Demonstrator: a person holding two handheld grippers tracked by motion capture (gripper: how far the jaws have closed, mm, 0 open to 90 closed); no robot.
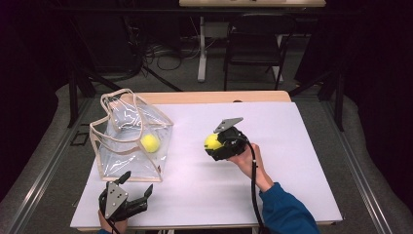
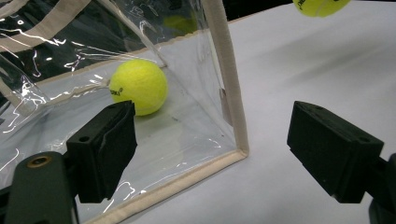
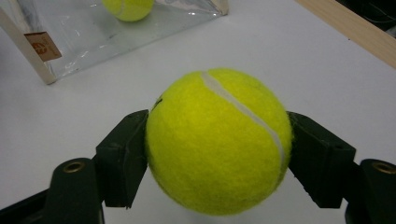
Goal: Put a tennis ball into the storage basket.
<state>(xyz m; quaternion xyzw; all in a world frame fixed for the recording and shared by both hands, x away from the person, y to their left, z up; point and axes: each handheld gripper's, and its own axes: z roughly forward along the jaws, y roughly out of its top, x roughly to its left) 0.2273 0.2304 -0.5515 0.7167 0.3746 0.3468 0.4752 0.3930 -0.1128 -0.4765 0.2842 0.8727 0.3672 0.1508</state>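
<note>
The clear bag (image 2: pixel 140 140) is cut off by the left gripper view's edges.

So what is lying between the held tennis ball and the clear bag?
Nothing: in the high view, bare white table separates the held tennis ball in the right gripper from the clear bag.

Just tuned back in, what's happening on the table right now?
A person works two hand-held grippers over the white table. The right gripper is shut on a yellow felt tennis ball, held just above the tabletop, right of the clear plastic tote bag with beige trim. A second yellow tennis ball already lies inside that bag. The left gripper sits open at the bag's near corner, its fingers holding nothing.
</note>
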